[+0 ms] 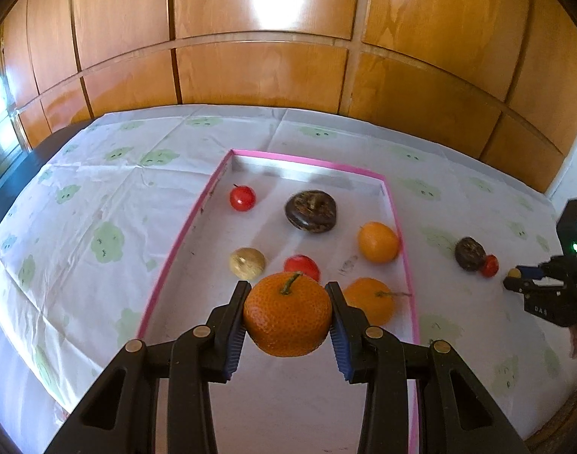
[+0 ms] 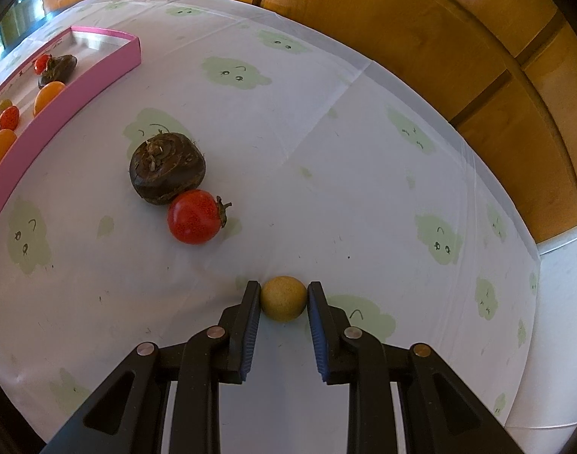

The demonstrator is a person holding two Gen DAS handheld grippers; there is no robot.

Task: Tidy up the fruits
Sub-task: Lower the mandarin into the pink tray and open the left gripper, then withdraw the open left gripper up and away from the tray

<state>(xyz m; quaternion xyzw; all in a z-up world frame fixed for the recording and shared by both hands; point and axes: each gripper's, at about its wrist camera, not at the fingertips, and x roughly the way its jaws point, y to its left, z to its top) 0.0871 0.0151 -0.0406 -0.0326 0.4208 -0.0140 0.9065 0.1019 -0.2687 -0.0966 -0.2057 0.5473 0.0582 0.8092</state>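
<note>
Holding orange (image 1: 287, 317) in left gripper (image 1: 288, 304) above pink tray (image 1: 398, 219).

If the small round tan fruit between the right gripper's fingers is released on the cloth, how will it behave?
The small round tan fruit looks nearly spherical, so it would probably roll on the flat white tablecloth. Its matte skin likely grips well. The right hand-held gripper pinches only with its fingertips, so it may slip out.

Place: a home room
Walls: glossy wood panelling (image 1: 266, 75) behind the surface
Surface: covered by a white tablecloth (image 2: 326, 151) printed with green cartoon faces
</note>
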